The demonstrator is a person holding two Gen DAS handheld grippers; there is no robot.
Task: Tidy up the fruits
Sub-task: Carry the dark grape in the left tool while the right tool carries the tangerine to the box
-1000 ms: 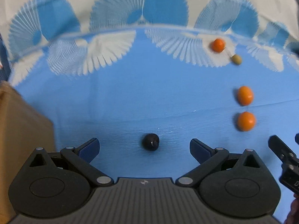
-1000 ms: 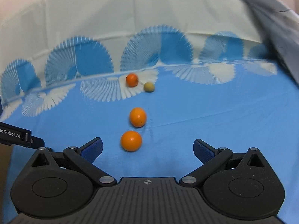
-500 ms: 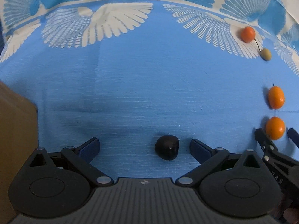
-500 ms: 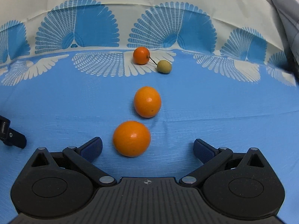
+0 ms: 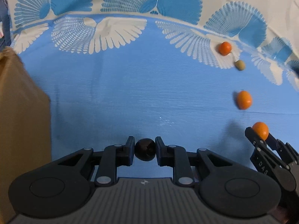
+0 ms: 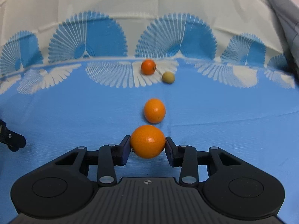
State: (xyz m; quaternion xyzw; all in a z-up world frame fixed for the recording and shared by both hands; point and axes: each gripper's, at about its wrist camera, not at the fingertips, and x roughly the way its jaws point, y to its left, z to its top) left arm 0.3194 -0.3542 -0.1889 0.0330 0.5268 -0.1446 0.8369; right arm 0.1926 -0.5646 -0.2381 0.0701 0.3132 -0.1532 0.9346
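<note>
Blue cloth (image 5: 130,97) with white fan prints covered the surface. The left gripper (image 5: 145,149) was clamped on a small dark fruit (image 5: 145,149), a brown box (image 5: 20,127) at its left. The right gripper (image 6: 147,145) was closing, pads pressed on the nearest orange (image 6: 147,141). Beyond its fingertips lay a second orange (image 6: 154,110), then a smaller orange fruit (image 6: 148,66) and a tan fruit (image 6: 168,77) just beside it.

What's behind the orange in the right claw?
Behind the held orange lies a second orange, then a smaller orange fruit beside an olive-green one. The cloth right behind it is hidden.
</note>
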